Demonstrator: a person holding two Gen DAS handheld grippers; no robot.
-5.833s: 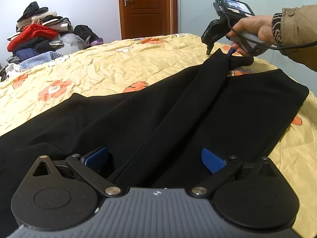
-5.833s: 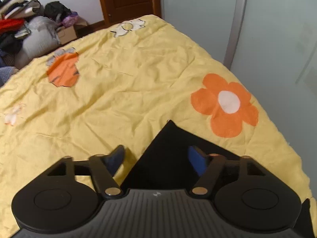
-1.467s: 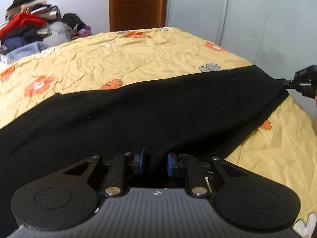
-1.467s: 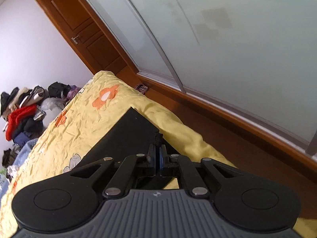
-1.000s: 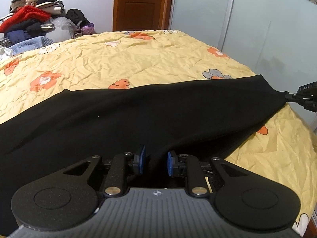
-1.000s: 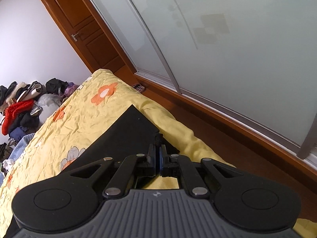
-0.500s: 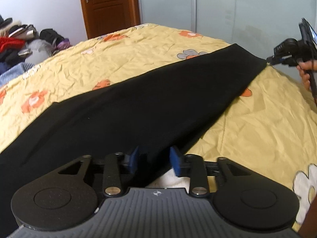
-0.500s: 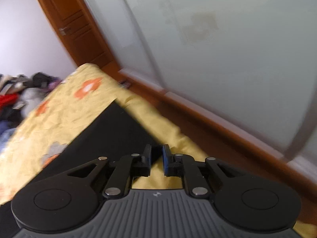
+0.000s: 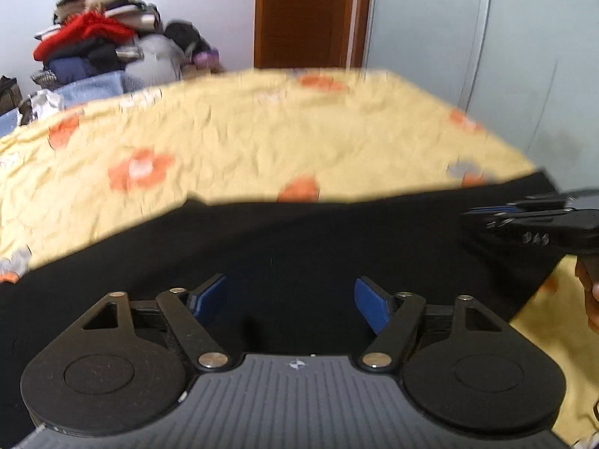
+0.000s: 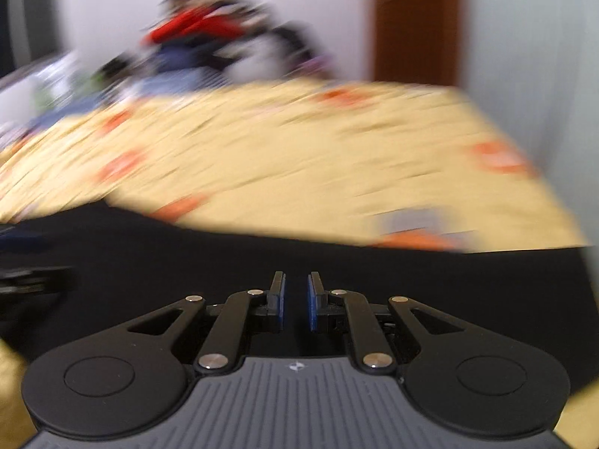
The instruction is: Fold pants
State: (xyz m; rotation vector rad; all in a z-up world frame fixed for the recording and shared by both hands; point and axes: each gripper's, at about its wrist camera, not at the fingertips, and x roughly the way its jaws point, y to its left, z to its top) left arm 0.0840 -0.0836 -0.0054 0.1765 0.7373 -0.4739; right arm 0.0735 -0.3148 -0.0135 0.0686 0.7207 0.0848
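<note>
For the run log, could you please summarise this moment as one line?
phase: regrasp | left gripper: open over black pants | right gripper: narrow gap, nothing visibly held | pants: flat on yellow quilt

One pants (image 9: 299, 247), two grippers, seemingly one bedspread (image 9: 262, 142).

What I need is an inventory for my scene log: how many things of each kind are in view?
Black pants: 1
Tools: 2, the left tool and the right tool
Yellow bedspread: 1
Clothes pile: 1
Wooden door: 1
Total: 6
</note>
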